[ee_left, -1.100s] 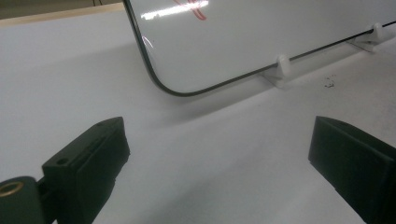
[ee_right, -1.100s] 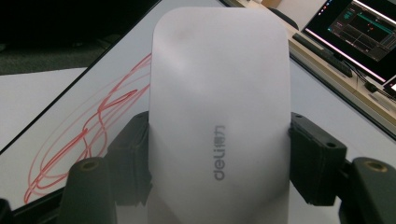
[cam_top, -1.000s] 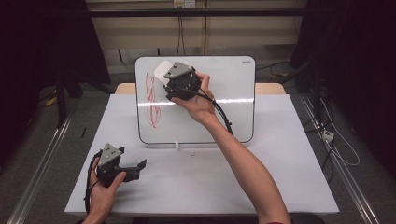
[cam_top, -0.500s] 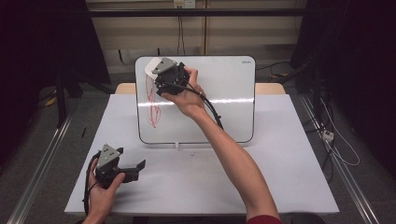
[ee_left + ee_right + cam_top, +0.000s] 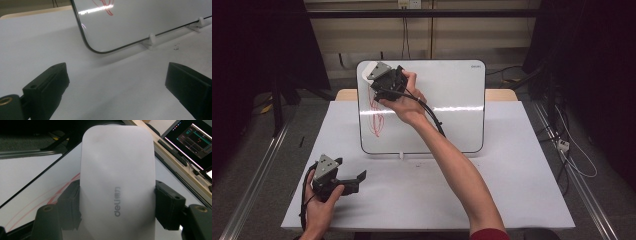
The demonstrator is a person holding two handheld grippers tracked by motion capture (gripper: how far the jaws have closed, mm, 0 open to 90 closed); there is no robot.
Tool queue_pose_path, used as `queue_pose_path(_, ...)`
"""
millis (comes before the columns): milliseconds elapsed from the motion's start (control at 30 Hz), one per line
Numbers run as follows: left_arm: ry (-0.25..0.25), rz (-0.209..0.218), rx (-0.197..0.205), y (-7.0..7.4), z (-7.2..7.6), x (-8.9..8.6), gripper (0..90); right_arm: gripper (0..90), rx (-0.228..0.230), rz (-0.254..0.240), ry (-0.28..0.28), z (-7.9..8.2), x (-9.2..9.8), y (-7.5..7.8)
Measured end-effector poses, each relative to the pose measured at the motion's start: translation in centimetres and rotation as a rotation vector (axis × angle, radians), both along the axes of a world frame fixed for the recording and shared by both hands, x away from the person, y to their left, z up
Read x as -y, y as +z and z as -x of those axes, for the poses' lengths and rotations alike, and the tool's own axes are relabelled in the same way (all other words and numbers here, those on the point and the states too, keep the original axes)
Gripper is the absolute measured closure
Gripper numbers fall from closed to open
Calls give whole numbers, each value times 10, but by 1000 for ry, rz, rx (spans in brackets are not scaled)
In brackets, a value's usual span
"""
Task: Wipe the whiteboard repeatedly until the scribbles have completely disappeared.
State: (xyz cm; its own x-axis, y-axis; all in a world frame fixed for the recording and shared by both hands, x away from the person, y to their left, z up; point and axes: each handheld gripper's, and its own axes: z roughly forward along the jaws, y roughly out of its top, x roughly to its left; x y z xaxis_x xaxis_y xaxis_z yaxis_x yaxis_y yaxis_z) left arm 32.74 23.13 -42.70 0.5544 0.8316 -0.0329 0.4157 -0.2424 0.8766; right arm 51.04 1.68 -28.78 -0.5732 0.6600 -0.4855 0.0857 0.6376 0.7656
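Two grippers are at work over a white table. Up at the top left corner of the upright whiteboard, the right gripper clamps a white eraser between its black jaws, the pads pressing both long sides, and the eraser's flat face lies against the board. Just below it, red scribbles run down the board's left part. Down near the table's front left edge, well apart from the board, the left gripper rests in the person's hand with its jaws spread wide and nothing between them, aimed toward the board's lower corner and one of its small white feet
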Motion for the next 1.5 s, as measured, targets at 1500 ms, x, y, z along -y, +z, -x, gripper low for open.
queue_pose_path(1500, -2, 3, 0, 0, -1, -1, 46, 311, 19, 91, 2, 4, -16, -21)
